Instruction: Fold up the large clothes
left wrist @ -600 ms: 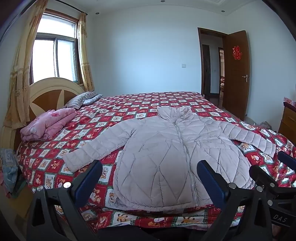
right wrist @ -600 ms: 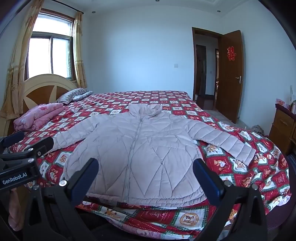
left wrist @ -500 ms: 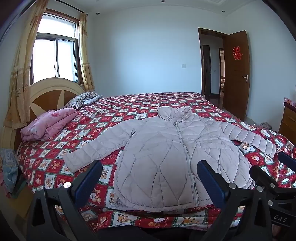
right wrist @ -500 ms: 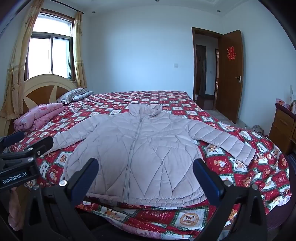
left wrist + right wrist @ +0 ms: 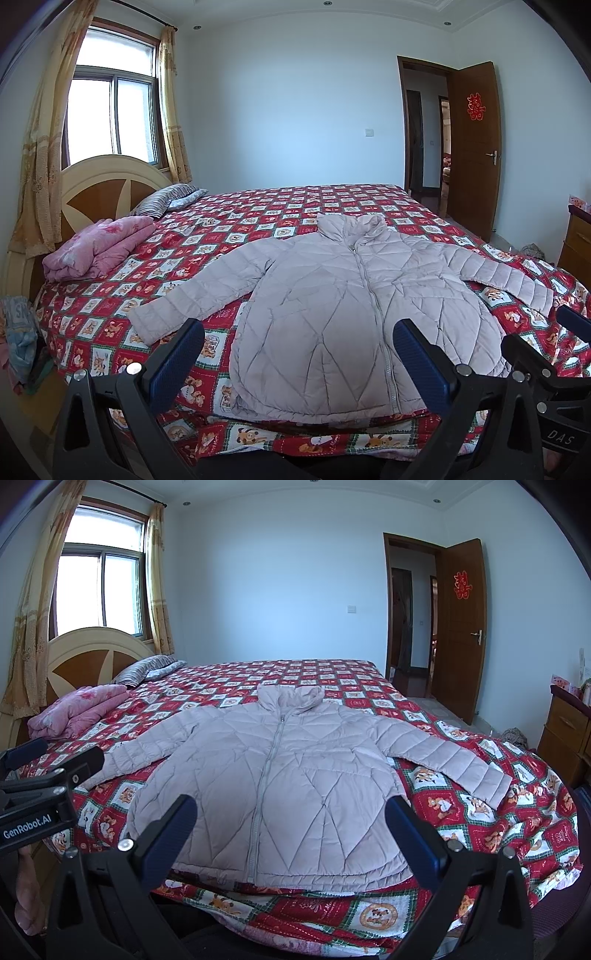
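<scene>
A pale lilac quilted jacket lies flat and zipped on the red patterned bedspread, collar away from me, both sleeves spread out sideways. My left gripper hovers open before the jacket's near hem, nothing between its blue pads. My right gripper is likewise open and empty above the hem. In the right wrist view the left gripper shows at the left edge; in the left wrist view the right gripper shows at the right edge.
A folded pink quilt and a striped pillow lie by the wooden headboard on the left. A wooden dresser stands at the right, an open brown door behind it. Clothes hang off the bed's left corner.
</scene>
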Demonstrator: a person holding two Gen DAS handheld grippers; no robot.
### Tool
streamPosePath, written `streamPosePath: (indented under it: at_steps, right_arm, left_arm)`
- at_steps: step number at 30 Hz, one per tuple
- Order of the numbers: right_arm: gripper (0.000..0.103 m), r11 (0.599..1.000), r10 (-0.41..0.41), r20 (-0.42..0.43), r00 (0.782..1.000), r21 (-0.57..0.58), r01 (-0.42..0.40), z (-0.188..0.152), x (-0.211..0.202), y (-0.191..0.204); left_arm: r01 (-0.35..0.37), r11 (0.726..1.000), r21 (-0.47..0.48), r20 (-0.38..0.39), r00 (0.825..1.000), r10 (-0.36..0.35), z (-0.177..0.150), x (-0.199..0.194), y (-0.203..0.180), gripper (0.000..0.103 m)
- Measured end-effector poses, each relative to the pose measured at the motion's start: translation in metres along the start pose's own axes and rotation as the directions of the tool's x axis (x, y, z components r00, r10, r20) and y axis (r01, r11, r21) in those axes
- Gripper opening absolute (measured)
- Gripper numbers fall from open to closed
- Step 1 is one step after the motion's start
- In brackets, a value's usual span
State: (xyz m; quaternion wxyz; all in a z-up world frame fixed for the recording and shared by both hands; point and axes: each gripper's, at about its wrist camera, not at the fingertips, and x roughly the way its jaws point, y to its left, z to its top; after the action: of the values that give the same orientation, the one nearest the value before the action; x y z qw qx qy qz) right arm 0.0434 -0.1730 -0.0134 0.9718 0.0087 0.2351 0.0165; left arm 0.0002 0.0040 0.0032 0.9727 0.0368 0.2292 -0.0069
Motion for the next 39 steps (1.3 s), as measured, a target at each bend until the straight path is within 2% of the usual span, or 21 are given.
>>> streamPosePath:
  at_steps: [22,30,35,39]
  right_arm:
    - [0.103,1.0,0.004,-0.005,1.0,0.001,-0.004,-0.001,0.001,0.001]
    - [0.103,1.0,0.007,-0.025,1.0,0.002,-0.007,-0.003,0.011,0.001]
    - [0.103,1.0,0.005,-0.056,0.998,-0.002,-0.005,-0.007,0.023,0.0]
    - [0.103,1.0,-0.008,-0.055,0.998,-0.011,0.008,-0.006,0.03,-0.005]
  left_arm:
    - [-0.013,1.0,0.005,0.003,1.0,0.013,0.0,0.003,0.004,0.102]
    - [-0.007,1.0,0.0,-0.037,0.999,0.007,-0.003,0.014,0.001,0.102]
    - [-0.003,1.0,0.02,-0.101,0.995,0.005,-0.008,0.026,-0.004,0.102]
    - [-0.016,0.999,0.038,-0.062,0.998,0.019,-0.009,0.038,-0.007,0.102]
